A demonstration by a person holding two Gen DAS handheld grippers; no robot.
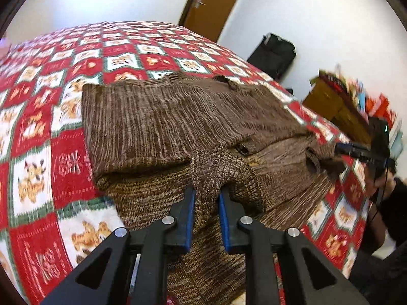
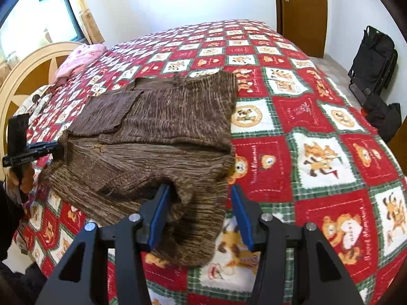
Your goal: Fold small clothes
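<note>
A brown knitted sweater lies on the bed, its upper part folded over the lower part; it also shows in the right wrist view. My left gripper is shut on a bunched fold of the sweater's near edge and holds it raised. It shows at the far left of the right wrist view, at the sweater's left edge. My right gripper is open, its jaws wide apart over the sweater's near right corner, the left pad touching the knit. It also shows at the right of the left wrist view.
The bed has a red, white and green bear-pattern cover. A pink cloth lies by the headboard. Black bags stand by the wall near a brown door. A cluttered wooden cabinet stands beside the bed.
</note>
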